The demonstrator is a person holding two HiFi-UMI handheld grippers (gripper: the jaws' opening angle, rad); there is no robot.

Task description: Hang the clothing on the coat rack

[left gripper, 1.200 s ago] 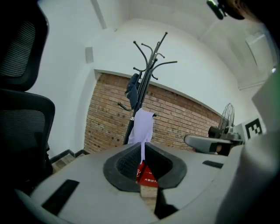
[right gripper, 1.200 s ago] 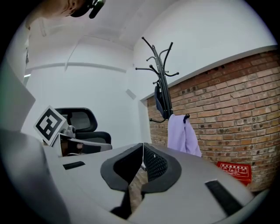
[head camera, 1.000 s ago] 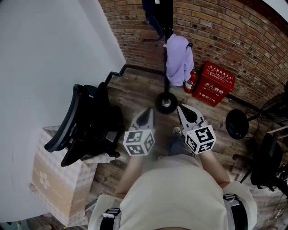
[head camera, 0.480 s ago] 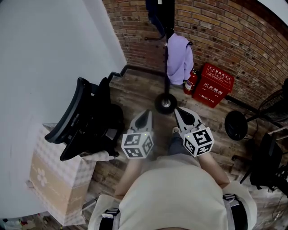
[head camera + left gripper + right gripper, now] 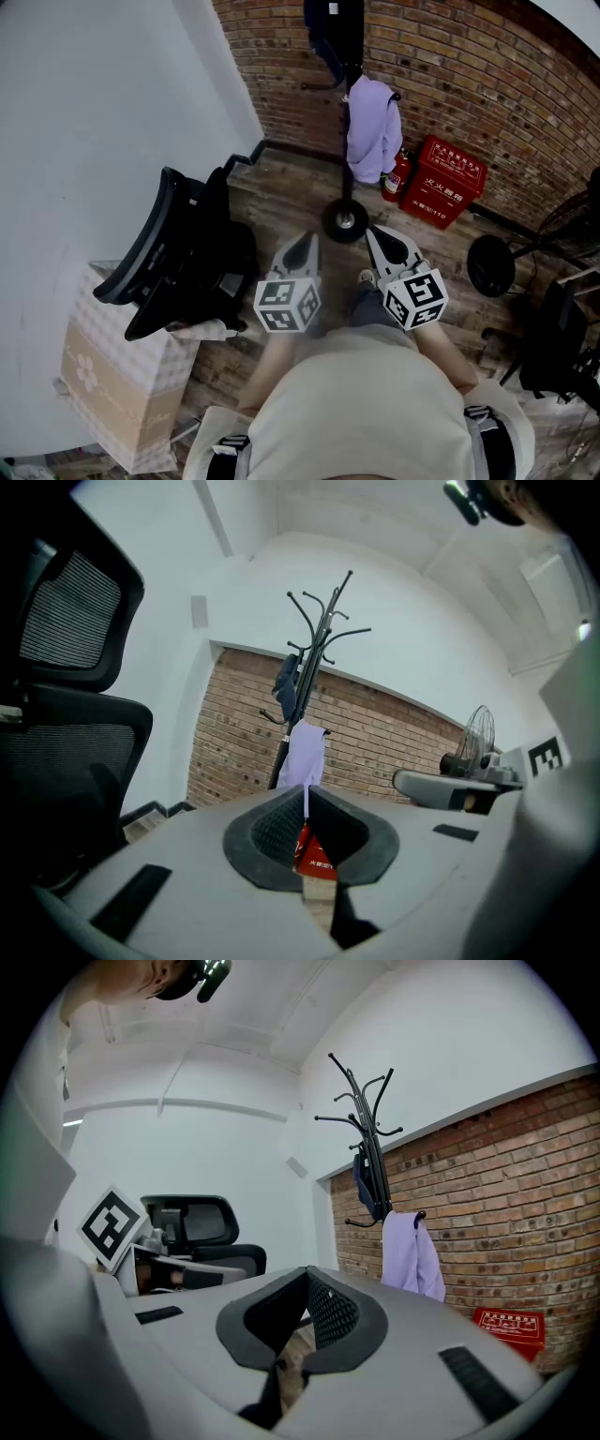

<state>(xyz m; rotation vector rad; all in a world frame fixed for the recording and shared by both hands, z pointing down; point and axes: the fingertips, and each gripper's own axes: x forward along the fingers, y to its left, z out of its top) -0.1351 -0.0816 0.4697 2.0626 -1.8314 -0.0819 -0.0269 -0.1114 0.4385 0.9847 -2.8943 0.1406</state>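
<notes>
Lavender clothing (image 5: 372,127) hangs on the coat rack (image 5: 345,66) by the brick wall (image 5: 450,56); we hold our left gripper (image 5: 302,246) and right gripper (image 5: 387,241) empty, jaws together.

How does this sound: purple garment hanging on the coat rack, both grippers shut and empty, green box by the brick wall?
Not quite: the box is red, not green, as the head view shows. The purple garment does hang on the coat rack, the left gripper and right gripper are shut and empty, and the box sits by the brick wall.
</notes>
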